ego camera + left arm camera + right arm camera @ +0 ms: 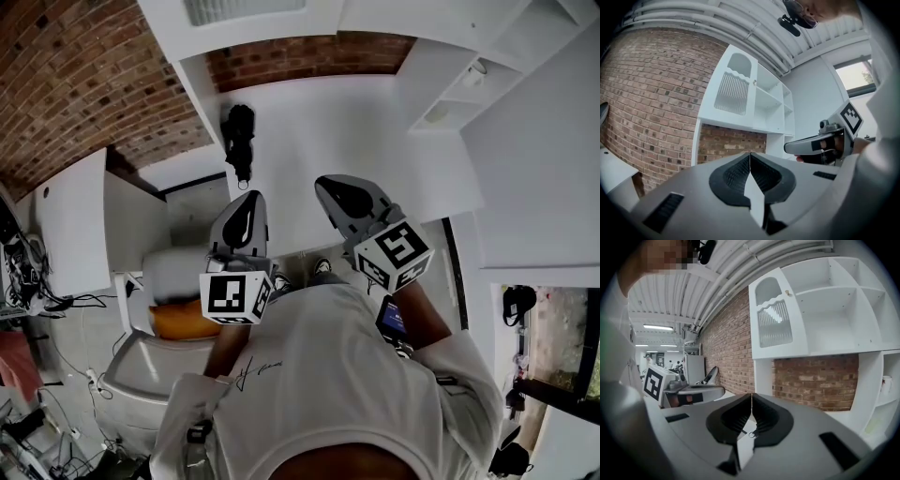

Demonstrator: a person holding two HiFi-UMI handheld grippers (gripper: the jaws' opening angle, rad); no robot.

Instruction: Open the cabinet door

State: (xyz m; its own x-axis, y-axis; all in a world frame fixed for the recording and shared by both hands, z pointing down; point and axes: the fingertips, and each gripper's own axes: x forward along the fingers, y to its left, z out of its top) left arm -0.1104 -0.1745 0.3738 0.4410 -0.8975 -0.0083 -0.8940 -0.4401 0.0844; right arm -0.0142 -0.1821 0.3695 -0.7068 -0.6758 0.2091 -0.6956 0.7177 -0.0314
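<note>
Brick wall (pixel 726 329), white cabinet door (pixel 777 319); open shelves (pixel 834 310)

The head camera looks steeply down over the person. Cameras on the left tool (pixel 253 197) and right tool (pixel 328 186) face forward, sharing the white cabinet (pixel 825 310).

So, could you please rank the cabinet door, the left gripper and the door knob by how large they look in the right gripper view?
Largest to smallest:
1. cabinet door, clearly the largest.
2. left gripper, though it is nearer the camera, which flatters its size.
3. door knob, by far the smallest.
</note>
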